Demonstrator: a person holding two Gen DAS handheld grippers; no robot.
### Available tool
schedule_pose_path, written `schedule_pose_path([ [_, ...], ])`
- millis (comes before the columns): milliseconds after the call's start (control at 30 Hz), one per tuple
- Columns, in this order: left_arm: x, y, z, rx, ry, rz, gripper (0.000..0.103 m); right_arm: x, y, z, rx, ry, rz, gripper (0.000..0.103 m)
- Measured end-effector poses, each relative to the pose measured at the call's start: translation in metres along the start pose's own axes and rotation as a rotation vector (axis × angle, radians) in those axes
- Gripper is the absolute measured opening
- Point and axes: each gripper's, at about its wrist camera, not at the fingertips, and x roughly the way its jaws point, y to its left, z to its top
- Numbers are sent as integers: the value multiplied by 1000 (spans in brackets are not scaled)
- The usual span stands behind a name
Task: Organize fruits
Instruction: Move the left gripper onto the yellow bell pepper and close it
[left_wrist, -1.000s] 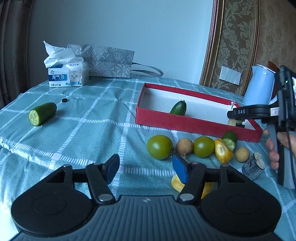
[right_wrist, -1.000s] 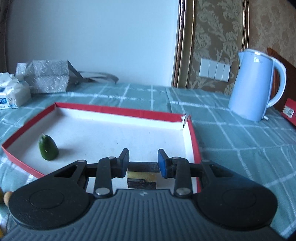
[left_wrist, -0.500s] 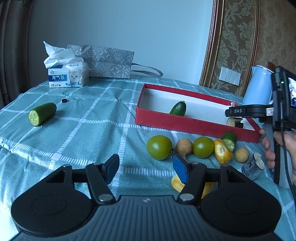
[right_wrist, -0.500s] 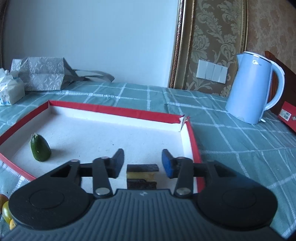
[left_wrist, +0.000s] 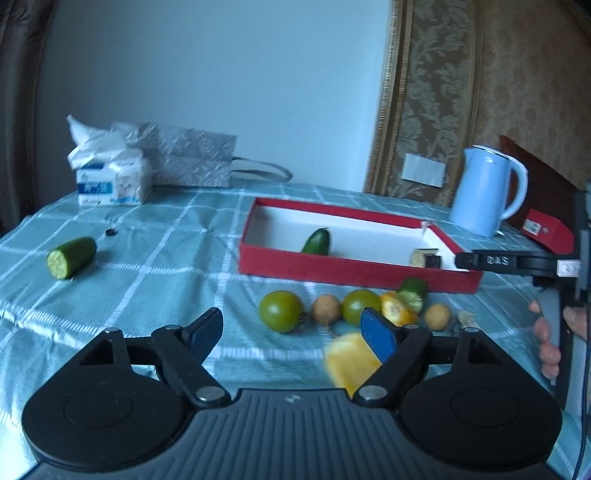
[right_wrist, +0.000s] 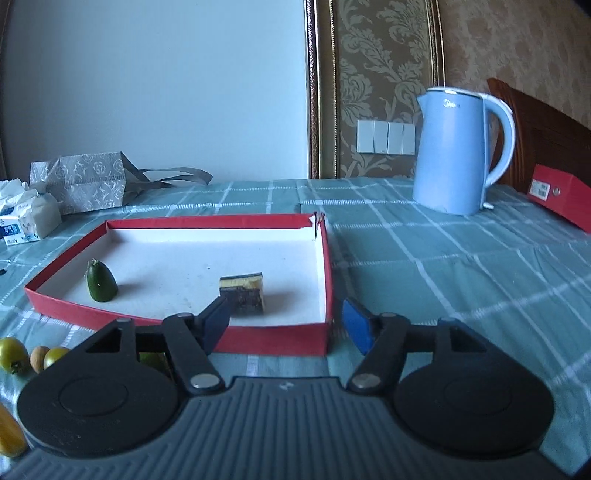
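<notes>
My left gripper hovers low over the cloth with its jaws opening. A blurred yellow fruit piece lies just inside its right finger, not pinched. Beyond it sit two green tomatoes, two longans, a yellow corn-like piece and a cucumber stub. In the red box lie a cucumber tip and a dark-skinned piece with yellow flesh. My right gripper sits at the box's near right corner, its jaws opening and nothing between them.
A cut cucumber half lies far left on the checked cloth. A tissue pack and a grey gift bag stand at the back. A blue kettle and a red carton stand right. A hand holds the right gripper.
The right gripper let go of the dark-skinned piece inside the box, opened and drew back to the near right corner. The left gripper's jaws spread wider.
</notes>
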Motion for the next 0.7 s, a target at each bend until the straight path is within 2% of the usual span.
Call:
schedule_pose_path([
  [233,8,-25,-6,133,32,-23,82,-1,0,-4,6,16,4,66],
  [700,37,-17,-7,96,189,-105,82,-9,2,-12,0,20,10,66],
])
